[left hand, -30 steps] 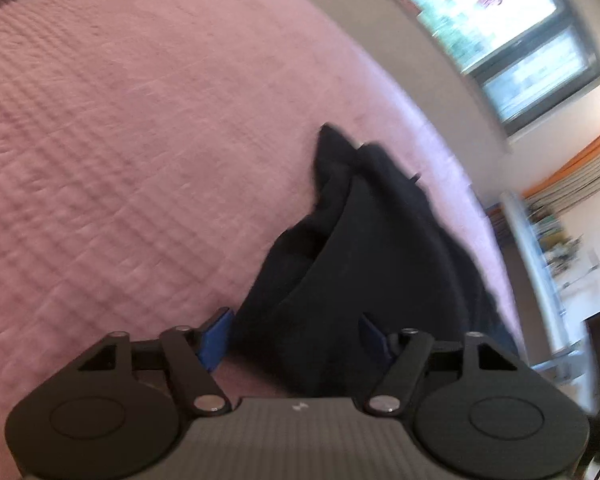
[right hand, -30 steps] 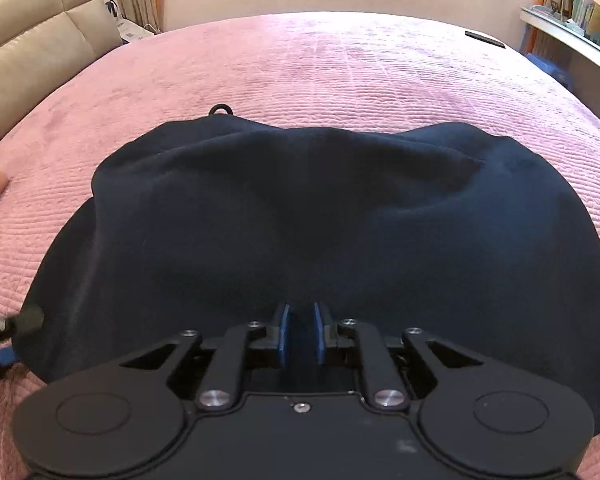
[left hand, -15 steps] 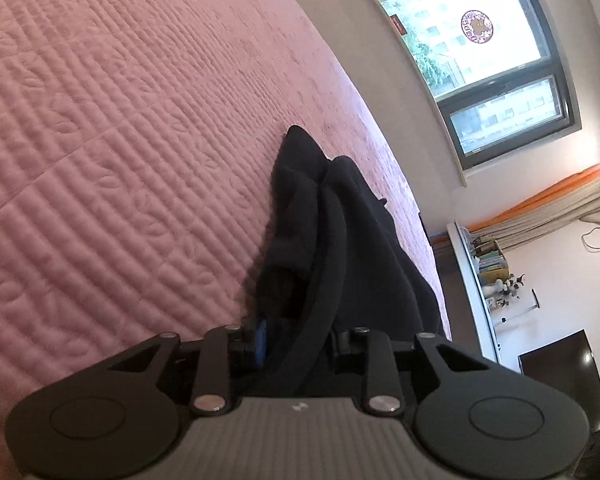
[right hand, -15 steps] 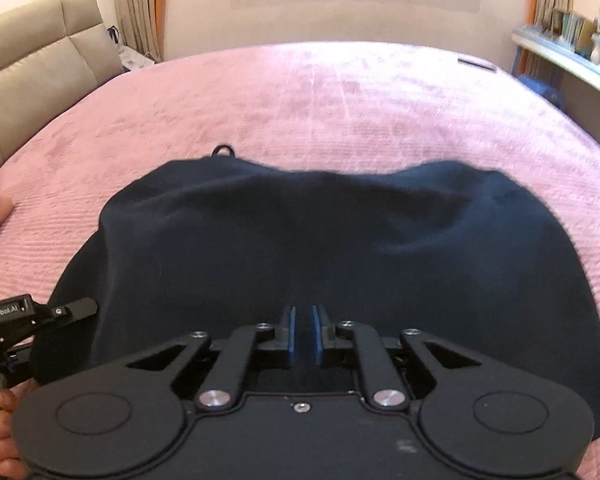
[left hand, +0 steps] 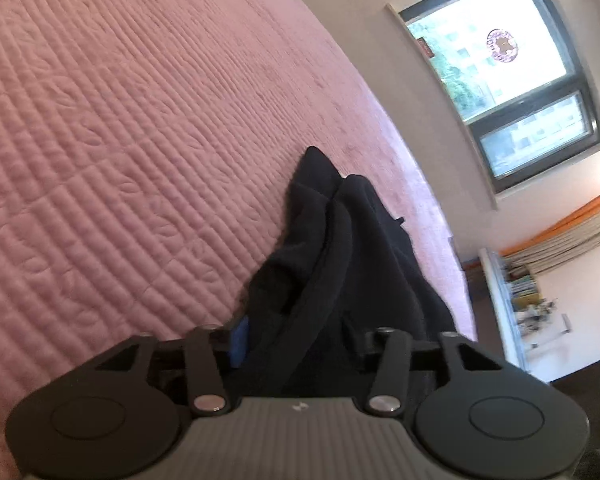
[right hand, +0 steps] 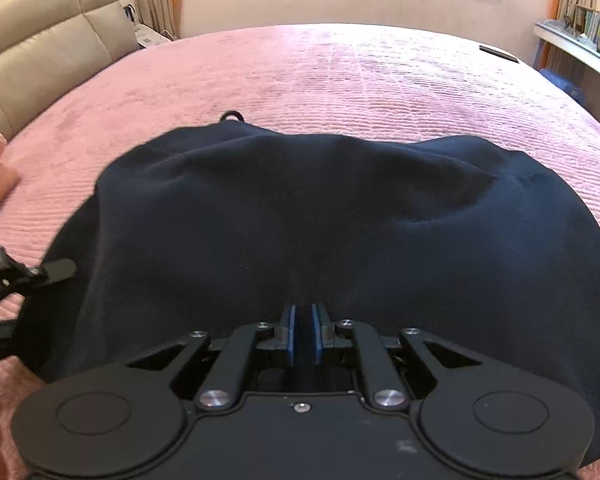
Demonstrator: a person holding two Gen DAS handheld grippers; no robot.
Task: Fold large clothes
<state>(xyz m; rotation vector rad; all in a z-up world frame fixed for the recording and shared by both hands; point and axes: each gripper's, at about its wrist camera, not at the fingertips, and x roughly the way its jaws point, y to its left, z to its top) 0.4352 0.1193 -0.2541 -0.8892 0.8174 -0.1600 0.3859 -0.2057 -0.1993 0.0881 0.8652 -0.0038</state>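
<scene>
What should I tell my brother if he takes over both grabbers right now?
Right gripper: shut on the near edge of the dark garment.
Left gripper: jaws opening, a fold of the garment's side edge between them, so don't count on that grip.
The garment lies bunched in a rounded heap on the pink bedspread.
Done: both edges have been reached; no neat fold shows yet.
Left: get a firm left grip, probably spread the garment flat, then fold it.
</scene>
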